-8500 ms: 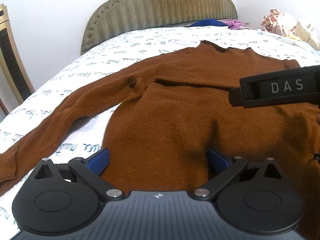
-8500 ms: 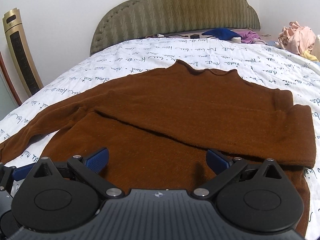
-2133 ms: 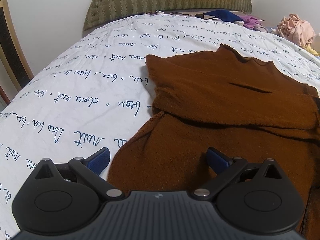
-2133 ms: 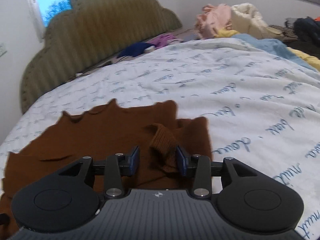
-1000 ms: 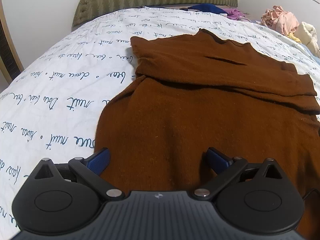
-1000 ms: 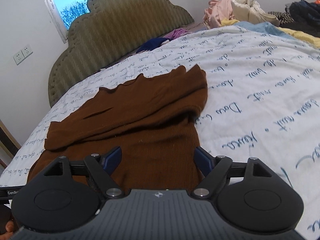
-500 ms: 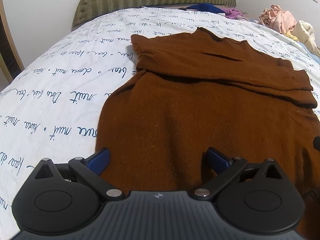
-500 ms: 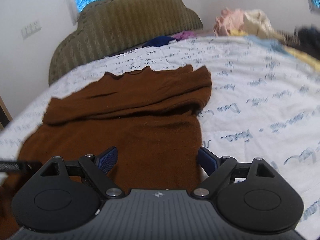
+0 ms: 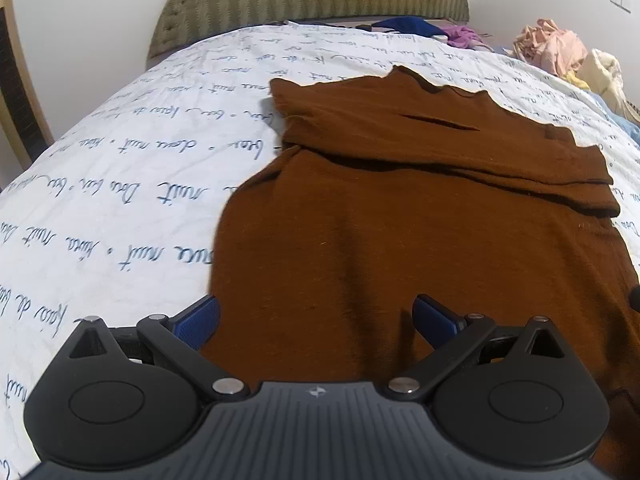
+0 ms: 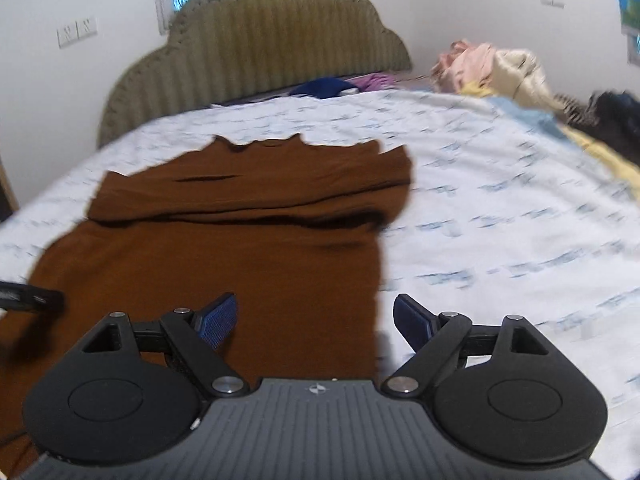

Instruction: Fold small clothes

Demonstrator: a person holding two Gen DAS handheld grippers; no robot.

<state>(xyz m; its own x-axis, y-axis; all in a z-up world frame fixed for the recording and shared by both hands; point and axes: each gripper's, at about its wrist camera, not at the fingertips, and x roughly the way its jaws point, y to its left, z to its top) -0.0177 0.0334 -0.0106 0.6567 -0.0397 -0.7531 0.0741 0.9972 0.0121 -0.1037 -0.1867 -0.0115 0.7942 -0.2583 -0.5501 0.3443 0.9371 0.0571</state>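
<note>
Brown sweater (image 9: 400, 216) spread flat on the bed (image 9: 120, 184), sleeves folded across the chest.

Left gripper (image 9: 316, 316) held with jaws wide apart, poised above the near left part of the hem, gripping nothing. Right gripper (image 10: 314, 316) likewise spread, straddling the sweater's right edge, empty. Loose pile of clothes (image 10: 488, 64) heaped at the bed's far right; green headboard (image 10: 256, 52) behind.

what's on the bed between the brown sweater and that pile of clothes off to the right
Only bare printed bedsheet lies between the brown sweater and the pile of clothes; the right wrist view shows it, though blurred.
</note>
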